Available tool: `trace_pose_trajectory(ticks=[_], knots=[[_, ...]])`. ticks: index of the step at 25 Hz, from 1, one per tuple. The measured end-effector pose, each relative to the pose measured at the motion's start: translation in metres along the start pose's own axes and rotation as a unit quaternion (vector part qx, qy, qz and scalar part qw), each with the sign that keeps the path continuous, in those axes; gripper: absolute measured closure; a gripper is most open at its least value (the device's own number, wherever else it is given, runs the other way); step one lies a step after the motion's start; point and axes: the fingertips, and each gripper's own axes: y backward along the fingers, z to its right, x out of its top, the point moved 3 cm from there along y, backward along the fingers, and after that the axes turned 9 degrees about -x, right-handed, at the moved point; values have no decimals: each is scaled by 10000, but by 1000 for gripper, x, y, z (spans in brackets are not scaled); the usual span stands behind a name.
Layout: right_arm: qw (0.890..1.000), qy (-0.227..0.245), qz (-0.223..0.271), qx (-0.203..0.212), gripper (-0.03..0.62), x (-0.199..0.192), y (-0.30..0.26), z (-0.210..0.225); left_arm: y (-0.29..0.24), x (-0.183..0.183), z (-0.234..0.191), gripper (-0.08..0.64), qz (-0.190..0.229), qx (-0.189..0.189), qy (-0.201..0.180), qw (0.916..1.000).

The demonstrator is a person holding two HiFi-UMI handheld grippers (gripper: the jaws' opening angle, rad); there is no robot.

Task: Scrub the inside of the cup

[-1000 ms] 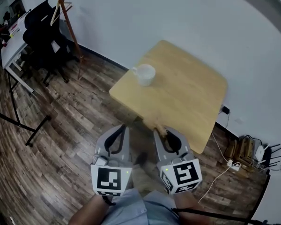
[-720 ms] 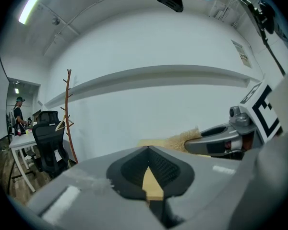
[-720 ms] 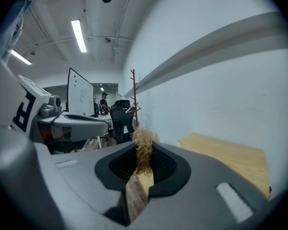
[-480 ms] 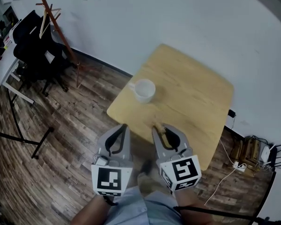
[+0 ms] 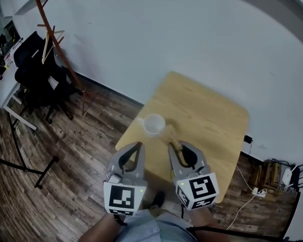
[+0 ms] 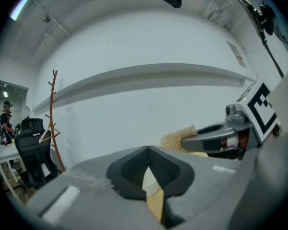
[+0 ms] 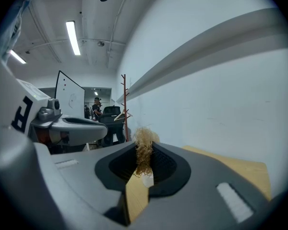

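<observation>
White cup (image 5: pixel 154 124) upright on the wooden table (image 5: pixel 207 115), near its left corner, at the centre of the head view. Left gripper (image 5: pixel 138 146) lower centre, jaws pressed together on nothing. Right gripper (image 5: pixel 172 147) just beside it, pinching a tan bristly brush (image 7: pixel 143 147). Both below the cup in the frame, not touching it.
</observation>
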Motion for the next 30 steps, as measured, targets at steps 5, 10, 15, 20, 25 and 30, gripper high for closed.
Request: trace_pose_trajectory(ticks=[5,10,15,20,25,30], knots=[[9998,6,-10,-195,529,4,-20,-3,-9,-2,-21,539,83,-161,55,9998],[9983,-41,-62,-586,529,1,-44,-3,-34,-7,-52,539,168,-523,101,9984],[9922,-161,-124,-1227,529,2,-67,0,-67,-8,-84,538,290,-1221,-77,9921],[9830,-89,-19,-1833,529,21,-84,0,-95,1,-111,538,487,-1773,-199,9827],[9730,-16,4,-2308,529,35,-92,-4,-111,11,-128,538,702,-2193,-395,9723],[9694,-68,-130,-2449,529,37,-98,-10,-126,7,-143,538,740,-2499,-263,9651]])
